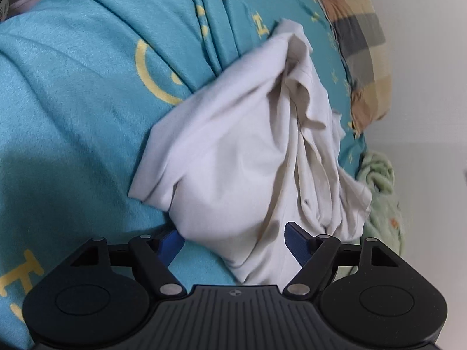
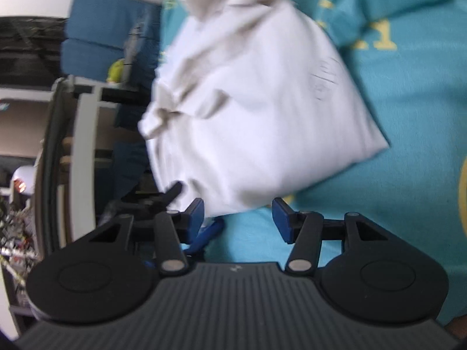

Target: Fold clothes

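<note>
Shirt bunched, long axis running away from left claw.

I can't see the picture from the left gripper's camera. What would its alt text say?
A crumpled white garment lies on a teal bedspread printed with yellow smiley faces, its near edge draped between the open jaws of the left gripper, whose blue fingers sit either side of the cloth. A checked pillow and a green cloth lie to the right by a white wall.
</note>
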{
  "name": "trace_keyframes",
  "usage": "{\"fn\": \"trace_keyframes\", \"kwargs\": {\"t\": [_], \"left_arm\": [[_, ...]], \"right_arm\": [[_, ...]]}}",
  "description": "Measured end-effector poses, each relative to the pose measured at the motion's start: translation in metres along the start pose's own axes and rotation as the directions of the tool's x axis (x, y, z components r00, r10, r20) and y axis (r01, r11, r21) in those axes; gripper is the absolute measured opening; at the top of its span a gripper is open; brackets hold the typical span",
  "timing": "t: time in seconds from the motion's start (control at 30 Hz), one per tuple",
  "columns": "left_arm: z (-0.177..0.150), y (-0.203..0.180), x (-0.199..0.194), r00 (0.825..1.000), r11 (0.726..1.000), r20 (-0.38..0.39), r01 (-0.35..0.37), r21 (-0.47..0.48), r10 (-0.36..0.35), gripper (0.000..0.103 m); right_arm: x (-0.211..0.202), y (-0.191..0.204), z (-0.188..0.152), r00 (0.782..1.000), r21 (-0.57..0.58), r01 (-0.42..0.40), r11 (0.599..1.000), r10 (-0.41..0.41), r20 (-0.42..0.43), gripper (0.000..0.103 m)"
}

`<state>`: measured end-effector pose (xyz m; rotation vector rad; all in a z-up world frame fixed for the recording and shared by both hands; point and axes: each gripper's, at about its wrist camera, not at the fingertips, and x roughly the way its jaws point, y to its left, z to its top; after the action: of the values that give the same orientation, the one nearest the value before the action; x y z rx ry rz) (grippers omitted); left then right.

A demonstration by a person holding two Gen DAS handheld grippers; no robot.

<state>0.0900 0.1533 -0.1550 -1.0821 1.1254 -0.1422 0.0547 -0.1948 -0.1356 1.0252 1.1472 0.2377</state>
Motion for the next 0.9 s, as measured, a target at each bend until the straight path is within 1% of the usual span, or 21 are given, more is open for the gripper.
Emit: {"fn": "trace_keyframes", "kwargs": {"t": [0.07, 0.1, 0.17, 0.27, 0.3, 0.33, 0.37, 0.4, 0.43, 0.47, 0.5, 0.53, 0.63, 0.73, 0.83, 0.9], "left_arm": [[0.003, 0.003, 0.000, 1.000, 1.000, 0.022, 0.011, -0.023, -0.010, 0.073], [0.004, 0.005, 0.000, 0.999, 0.999, 0.032, 0.017, -0.034, -0.016, 0.073], [0.005, 0.008, 0.000, 0.999, 0.998, 0.049, 0.027, -0.052, -0.025, 0.071], [0.004, 0.011, -0.002, 0.997, 0.998, 0.081, 0.025, -0.060, -0.020, 0.061], [0.004, 0.011, -0.004, 0.995, 0.998, 0.096, 0.021, -0.061, -0.015, 0.054], [0.004, 0.011, -0.006, 0.994, 0.998, 0.110, 0.017, -0.061, -0.010, 0.047], [0.005, 0.011, -0.008, 0.993, 0.998, 0.121, 0.018, -0.060, -0.010, 0.044], [0.006, 0.011, -0.011, 0.991, 0.998, 0.129, 0.027, -0.059, -0.019, 0.043], [0.007, 0.010, -0.013, 0.990, 0.998, 0.136, 0.034, -0.053, -0.027, 0.041], [0.006, 0.008, -0.014, 0.990, 0.999, 0.139, 0.036, -0.038, -0.030, 0.039], [0.006, 0.005, -0.014, 0.989, 0.999, 0.143, 0.034, -0.019, -0.031, 0.034], [0.005, 0.002, -0.016, 0.988, 0.999, 0.148, 0.036, -0.002, -0.035, 0.027], [0.004, -0.005, -0.020, 0.984, 0.998, 0.167, 0.057, 0.025, -0.060, 0.016], [0.002, -0.014, -0.023, 0.977, 0.994, 0.186, 0.096, 0.058, -0.105, 0.011], [-0.002, -0.027, -0.028, 0.972, 0.990, 0.199, 0.108, 0.092, -0.125, 0.009], [-0.004, -0.032, -0.039, 0.967, 0.987, 0.213, 0.115, 0.112, -0.137, 0.008]], "right_arm": [[0.001, -0.008, 0.003, 0.999, 0.045, 0.037, 0.998, -0.038, 0.024, 0.055], [0.000, -0.013, 0.006, 0.998, 0.072, 0.040, 0.997, -0.043, 0.039, 0.053], [-0.004, -0.021, 0.010, 0.997, 0.114, 0.021, 0.993, -0.029, 0.067, 0.053], [-0.009, -0.026, 0.016, 0.990, 0.136, 0.011, 0.991, -0.030, 0.138, 0.052], [-0.009, -0.028, 0.017, 0.988, 0.147, 0.009, 0.989, -0.032, 0.153, 0.050], [-0.010, -0.027, 0.017, 0.986, 0.147, 0.011, 0.989, -0.035, 0.164, 0.043], [-0.012, -0.026, 0.017, 0.984, 0.140, 0.016, 0.990, -0.040, 0.174, 0.037], [-0.013, -0.024, 0.017, 0.982, 0.125, 0.021, 0.992, -0.045, 0.184, 0.024], [-0.015, -0.022, 0.016, 0.980, 0.111, 0.023, 0.994, -0.044, 0.193, 0.019], [-0.017, -0.020, 0.016, 0.979, 0.101, 0.016, 0.995, -0.037, 0.201, 0.017], [-0.019, -0.017, 0.016, 0.977, 0.092, 0.007, 0.996, -0.027, 0.211, 0.015], [-0.022, -0.015, 0.015, 0.975, 0.080, -0.001, 0.997, -0.017, 0.222, 0.014], [-0.033, -0.010, 0.015, 0.967, 0.048, -0.022, 0.999, 0.009, 0.255, 0.013], [-0.038, -0.006, 0.017, 0.962, 0.017, -0.024, 1.000, 0.019, 0.271, 0.013], [-0.043, -0.002, 0.017, 0.961, -0.002, -0.009, 1.000, 0.009, 0.278, 0.013], [-0.050, 0.007, 0.017, 0.960, -0.014, -0.009, 1.000, 0.012, 0.279, 0.012]]}}
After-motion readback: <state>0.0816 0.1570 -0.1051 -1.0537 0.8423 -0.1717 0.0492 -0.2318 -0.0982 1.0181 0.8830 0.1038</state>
